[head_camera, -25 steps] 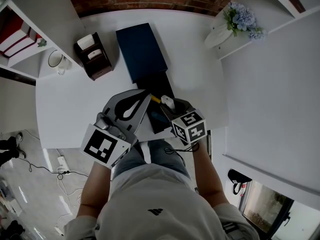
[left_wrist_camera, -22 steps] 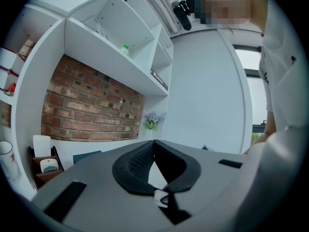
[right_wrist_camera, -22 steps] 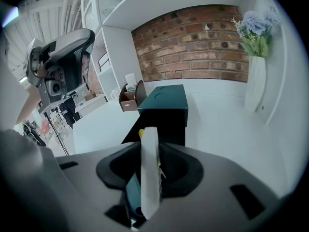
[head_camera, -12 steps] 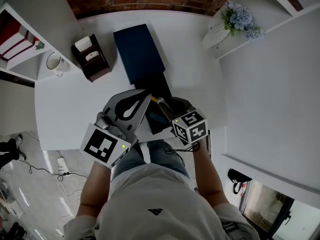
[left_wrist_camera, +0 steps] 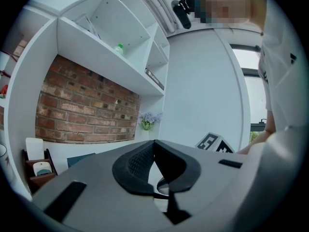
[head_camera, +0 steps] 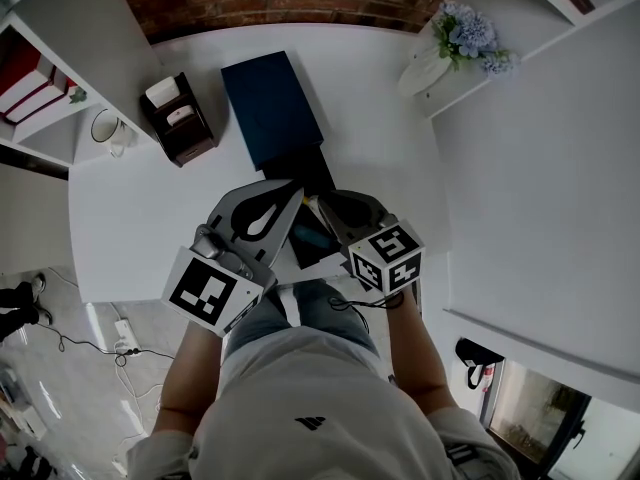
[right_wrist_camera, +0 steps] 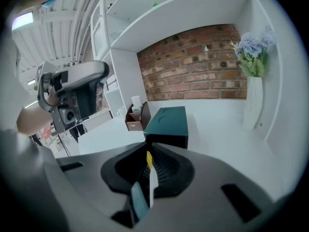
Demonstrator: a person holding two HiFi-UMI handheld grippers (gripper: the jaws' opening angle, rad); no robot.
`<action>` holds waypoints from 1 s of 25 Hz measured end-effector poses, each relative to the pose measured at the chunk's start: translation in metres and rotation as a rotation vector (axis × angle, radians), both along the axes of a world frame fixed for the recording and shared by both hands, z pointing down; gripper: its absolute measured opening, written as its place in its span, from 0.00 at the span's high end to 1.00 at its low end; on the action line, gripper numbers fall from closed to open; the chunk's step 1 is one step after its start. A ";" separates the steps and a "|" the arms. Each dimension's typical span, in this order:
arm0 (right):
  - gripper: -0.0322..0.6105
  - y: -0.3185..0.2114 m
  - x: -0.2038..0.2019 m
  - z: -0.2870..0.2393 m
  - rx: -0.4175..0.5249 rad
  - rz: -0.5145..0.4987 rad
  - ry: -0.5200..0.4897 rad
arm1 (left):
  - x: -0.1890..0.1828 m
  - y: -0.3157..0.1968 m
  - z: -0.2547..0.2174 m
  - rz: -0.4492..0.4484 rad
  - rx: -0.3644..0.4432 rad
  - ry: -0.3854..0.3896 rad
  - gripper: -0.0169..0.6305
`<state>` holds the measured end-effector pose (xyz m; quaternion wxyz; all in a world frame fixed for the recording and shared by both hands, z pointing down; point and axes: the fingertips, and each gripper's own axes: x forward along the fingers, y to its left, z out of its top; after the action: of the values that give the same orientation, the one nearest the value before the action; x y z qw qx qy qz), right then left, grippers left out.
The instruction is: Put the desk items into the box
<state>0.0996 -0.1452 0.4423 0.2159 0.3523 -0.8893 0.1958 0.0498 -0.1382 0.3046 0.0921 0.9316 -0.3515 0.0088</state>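
A dark teal box (head_camera: 272, 108) lies on the white desk (head_camera: 150, 218), with a black open part (head_camera: 312, 173) at its near end; it also shows in the right gripper view (right_wrist_camera: 166, 122). My right gripper (head_camera: 322, 208) hangs over that black part. Its jaws have just been closing, and a thin white item with a yellow tip (right_wrist_camera: 150, 175) stands upright between the pads, a teal piece beside it. My left gripper (head_camera: 288, 193) sits just to the left, level, its pads (left_wrist_camera: 140, 166) meeting with nothing in them.
At the back left of the desk stand a brown organizer (head_camera: 178, 118) and a white mug (head_camera: 108, 125). Shelves with red binders (head_camera: 30, 73) flank the left side. A vase of flowers (head_camera: 455, 43) stands on the right ledge. The desk's front edge is just under both grippers.
My right gripper has lifted a little over the black part of the box and its jaws have come together on the thin item. The left gripper has stayed put.
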 end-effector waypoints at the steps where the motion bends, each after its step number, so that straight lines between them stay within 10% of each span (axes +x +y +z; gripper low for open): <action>1: 0.89 0.000 -0.001 -0.004 0.007 -0.006 -0.010 | 0.001 0.000 -0.001 0.000 0.001 0.000 0.96; 25: 0.94 0.017 0.000 -0.125 0.274 -0.040 -0.241 | 0.025 0.013 -0.016 0.011 0.046 -0.006 0.96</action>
<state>0.0993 -0.1287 0.3177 0.0615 0.3345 -0.9340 0.1091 0.0746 -0.1250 0.2890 0.0696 0.9353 -0.3469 0.0041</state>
